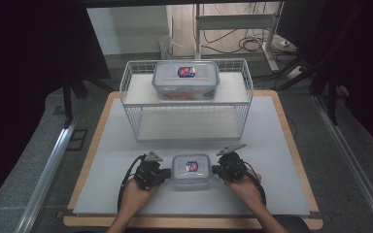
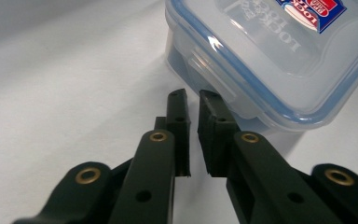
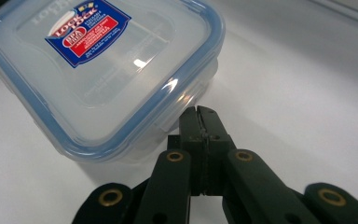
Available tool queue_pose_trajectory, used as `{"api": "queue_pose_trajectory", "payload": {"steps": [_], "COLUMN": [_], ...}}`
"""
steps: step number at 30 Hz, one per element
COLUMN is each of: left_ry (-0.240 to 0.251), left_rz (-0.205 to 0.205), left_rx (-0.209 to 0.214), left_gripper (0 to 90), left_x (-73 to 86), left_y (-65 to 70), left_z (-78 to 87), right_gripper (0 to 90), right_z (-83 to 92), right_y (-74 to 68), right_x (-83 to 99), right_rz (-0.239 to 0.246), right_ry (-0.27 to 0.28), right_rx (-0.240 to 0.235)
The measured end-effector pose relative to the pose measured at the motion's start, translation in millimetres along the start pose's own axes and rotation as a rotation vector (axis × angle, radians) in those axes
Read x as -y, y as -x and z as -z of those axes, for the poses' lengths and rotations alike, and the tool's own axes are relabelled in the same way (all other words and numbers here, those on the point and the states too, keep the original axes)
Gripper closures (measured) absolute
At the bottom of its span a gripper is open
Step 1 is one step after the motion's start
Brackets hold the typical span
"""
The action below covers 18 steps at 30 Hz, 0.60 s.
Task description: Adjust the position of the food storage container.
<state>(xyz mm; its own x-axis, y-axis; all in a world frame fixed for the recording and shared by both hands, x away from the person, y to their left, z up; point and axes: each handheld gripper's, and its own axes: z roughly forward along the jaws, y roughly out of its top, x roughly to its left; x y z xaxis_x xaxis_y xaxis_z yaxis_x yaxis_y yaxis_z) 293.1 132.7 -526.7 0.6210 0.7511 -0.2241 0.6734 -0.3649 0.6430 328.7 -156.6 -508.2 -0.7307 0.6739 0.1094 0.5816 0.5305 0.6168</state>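
Both forearms enter from the bottom edge, angled slightly inward. Left tool [image 1: 165, 175] held low, pointing right, jaws nearly together with a thin gap. Right tool [image 1: 217, 170] faces it, pointing left, jaws pressed fully together, nothing between them.

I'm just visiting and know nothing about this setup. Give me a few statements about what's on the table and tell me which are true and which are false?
1. A small lidded container sits between the left hand-held gripper and the right hand-held gripper. True.
2. The small container's lid is off. False: the blue-rimmed lid is on it.
3. A larger lidded container sits on the top shelf of the white wire rack. True.
4. The right hand-held gripper has its jaws wide open. False: they are pressed together, holding nothing.
5. The rack's lower shelf holds a second container. False: that shelf is bare.
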Motion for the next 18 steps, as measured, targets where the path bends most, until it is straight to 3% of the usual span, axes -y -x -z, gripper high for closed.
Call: {"api": "queue_pose_trajectory", "payload": {"steps": [1,4,5,7,11,18], "left_ry": [-0.003,0.012,0.026,0.046,0.102,0.130], "left_rz": [0.000,-0.002,-0.010,-0.023,-0.036,-0.038], "left_rx": [0.012,-0.013,-0.050,-0.080,-0.097,-0.106], "left_gripper": [80.0,69.9,67.2,58.0,44.0,22.3], "left_x": [0.0,2.1,4.1,6.8,12.7,24.4], "left_y": [-0.2,-0.8,-1.8,-3.2,-5.8,-6.8], "left_z": [0.2,4.5,8.9,14.8,27.1,36.5], "right_gripper": [89.5,89.2,88.8,85.1,73.2,48.1], "right_z": [0.3,5.0,7.3,14.6,25.8,34.8], "right_y": [0.5,7.2,8.7,15.1,22.4,20.6], "right_x": [0.9,3.7,4.2,6.9,12.6,23.8], "right_rz": [0.007,-0.007,-0.002,0.011,0.020,0.061], "right_ry": [-0.004,0.009,0.011,0.035,0.076,0.106], "right_rx": [0.001,-0.015,-0.001,0.015,0.007,0.002]}}
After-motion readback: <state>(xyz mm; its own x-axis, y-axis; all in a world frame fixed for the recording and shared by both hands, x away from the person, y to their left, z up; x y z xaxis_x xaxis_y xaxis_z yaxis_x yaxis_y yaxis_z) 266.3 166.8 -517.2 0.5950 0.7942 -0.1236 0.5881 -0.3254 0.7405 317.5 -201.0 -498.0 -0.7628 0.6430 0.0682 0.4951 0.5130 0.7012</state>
